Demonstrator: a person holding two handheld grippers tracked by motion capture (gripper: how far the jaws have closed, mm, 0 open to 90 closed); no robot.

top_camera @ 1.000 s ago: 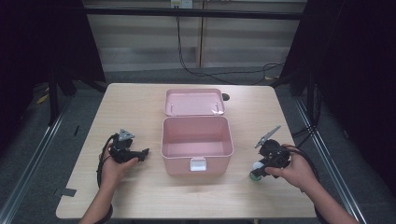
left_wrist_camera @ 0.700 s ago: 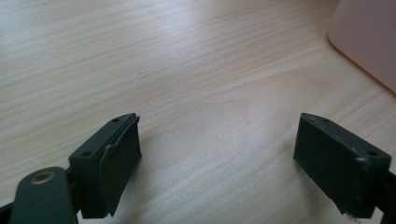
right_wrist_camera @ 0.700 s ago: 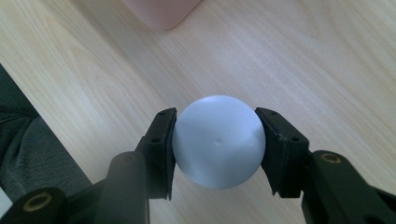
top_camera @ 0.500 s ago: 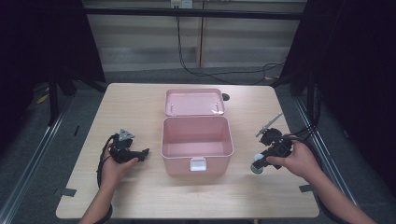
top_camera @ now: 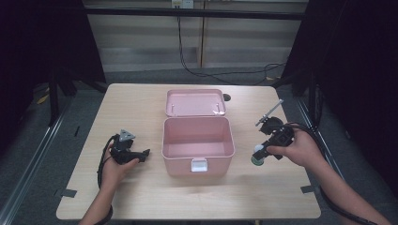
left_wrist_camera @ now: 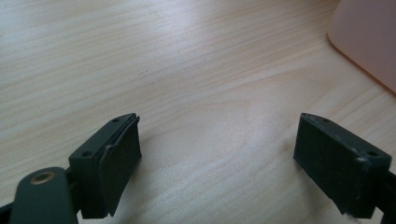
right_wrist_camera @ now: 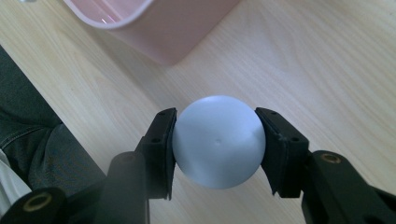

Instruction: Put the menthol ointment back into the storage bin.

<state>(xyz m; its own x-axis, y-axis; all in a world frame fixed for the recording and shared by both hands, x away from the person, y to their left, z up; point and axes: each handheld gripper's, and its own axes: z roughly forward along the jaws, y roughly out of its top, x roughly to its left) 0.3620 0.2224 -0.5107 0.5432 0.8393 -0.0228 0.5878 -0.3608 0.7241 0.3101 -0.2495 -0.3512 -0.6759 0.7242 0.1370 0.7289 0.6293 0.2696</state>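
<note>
a lab: black curtains (top_camera: pixel 51 42), cables (top_camera: pixel 187 56), camera rig.

The high view looks forward and down from above the person's side, taking in the whole bench (top_camera: pixel 141 108). Each gripper view sits close, just above the wood, looking along its own jaws. All three share the pink box (top_camera: pixel 198 143).

A light wooden table (top_camera: pixel 141 108) stands on grey floor (top_camera: pixel 42 140), with black cables (top_camera: pixel 187 61) trailing behind it.
</note>
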